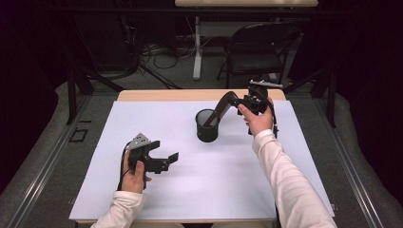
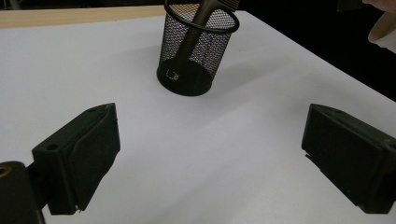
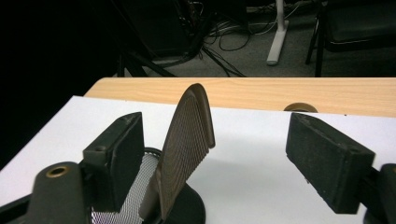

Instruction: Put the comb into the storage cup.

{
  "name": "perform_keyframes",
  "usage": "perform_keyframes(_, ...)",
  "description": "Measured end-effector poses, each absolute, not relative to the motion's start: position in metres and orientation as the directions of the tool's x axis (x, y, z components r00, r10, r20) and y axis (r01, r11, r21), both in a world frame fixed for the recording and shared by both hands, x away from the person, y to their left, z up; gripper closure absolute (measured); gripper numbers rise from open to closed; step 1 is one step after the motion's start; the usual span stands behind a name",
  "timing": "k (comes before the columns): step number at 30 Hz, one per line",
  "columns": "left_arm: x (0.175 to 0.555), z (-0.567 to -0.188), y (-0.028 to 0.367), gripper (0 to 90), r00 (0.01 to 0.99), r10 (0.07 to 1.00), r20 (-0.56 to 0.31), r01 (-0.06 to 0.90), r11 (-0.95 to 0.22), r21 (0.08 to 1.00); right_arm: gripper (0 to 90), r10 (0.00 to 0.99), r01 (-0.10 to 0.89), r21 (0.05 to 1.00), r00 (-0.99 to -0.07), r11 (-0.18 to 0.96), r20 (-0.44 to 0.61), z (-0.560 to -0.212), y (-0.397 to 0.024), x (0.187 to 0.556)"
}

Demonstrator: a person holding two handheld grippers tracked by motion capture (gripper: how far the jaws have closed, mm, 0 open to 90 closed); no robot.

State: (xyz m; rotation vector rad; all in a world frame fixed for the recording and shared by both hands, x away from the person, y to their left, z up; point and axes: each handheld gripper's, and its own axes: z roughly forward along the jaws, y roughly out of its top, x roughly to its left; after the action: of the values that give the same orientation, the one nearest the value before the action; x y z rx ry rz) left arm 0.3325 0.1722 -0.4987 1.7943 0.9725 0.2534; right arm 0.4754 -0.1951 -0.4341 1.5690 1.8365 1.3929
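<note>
Comb (image 3: pixel 187 149) is already standing in the mesh cup (image 1: pixel 207 126) mid-frame; right gripper (image 3: pixel 212 158) spread open around it, left gripper (image 2: pixel 210 158) open, empty. Basically just backing off left.

I see a light wooden worktop (image 1: pixel 142 95) with a white sheet (image 1: pixel 228 175) covering nearly all of it; bare wood shows as a strip along the far edge. One black mesh cup (image 1: pixel 207 126) stands upright on the sheet, right of centre, nearer the far edge than the near one.
</note>
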Motion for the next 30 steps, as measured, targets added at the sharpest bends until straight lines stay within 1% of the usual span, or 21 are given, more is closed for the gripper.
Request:
perform_keyframes(6, 0.333, -0.499, 0.172, 4.8, 0.650, 0.712, -0.264, 0.498, -0.137, 0.856, 17.0, 0.894, 0.534, 0.842, -0.336, -0.077, 0.295, -0.430, -0.194, 0.472)
perform_keyframes(9, 0.333, -0.499, 0.172, 4.8, 0.650, 0.712, -0.265, 0.499, -0.138, 0.855, 15.0, 0.902, 0.519, 0.853, -0.341, -0.055, 0.265, -0.428, -0.192, 0.469)
perform_keyframes(14, 0.333, -0.499, 0.172, 4.8, 0.650, 0.713, -0.264, 0.498, -0.137, 0.856, 14.1, 0.905, 0.519, 0.855, -0.358, -0.010, 0.228, -0.426, -0.188, 0.467)
perform_keyframes(24, 0.333, -0.499, 0.172, 4.8, 0.651, 0.712, -0.262, 0.499, -0.141, 0.855, 13.3, 0.906, 0.494, 0.869, -0.376, 0.018, 0.194, -0.417, -0.182, 0.464)
perform_keyframes(28, 0.333, -0.499, 0.172, 4.8, 0.649, 0.713, -0.264, 0.499, -0.138, 0.856, 10.2, 0.906, 0.479, 0.876, -0.395, 0.060, 0.154, -0.415, -0.178, 0.461)
perform_keyframes(30, 0.333, -0.499, 0.172, 4.8, 0.650, 0.713, -0.264, 0.499, -0.138, 0.856, 10.1, 0.907, 0.474, 0.878, -0.395, 0.067, 0.144, -0.414, -0.177, 0.460)
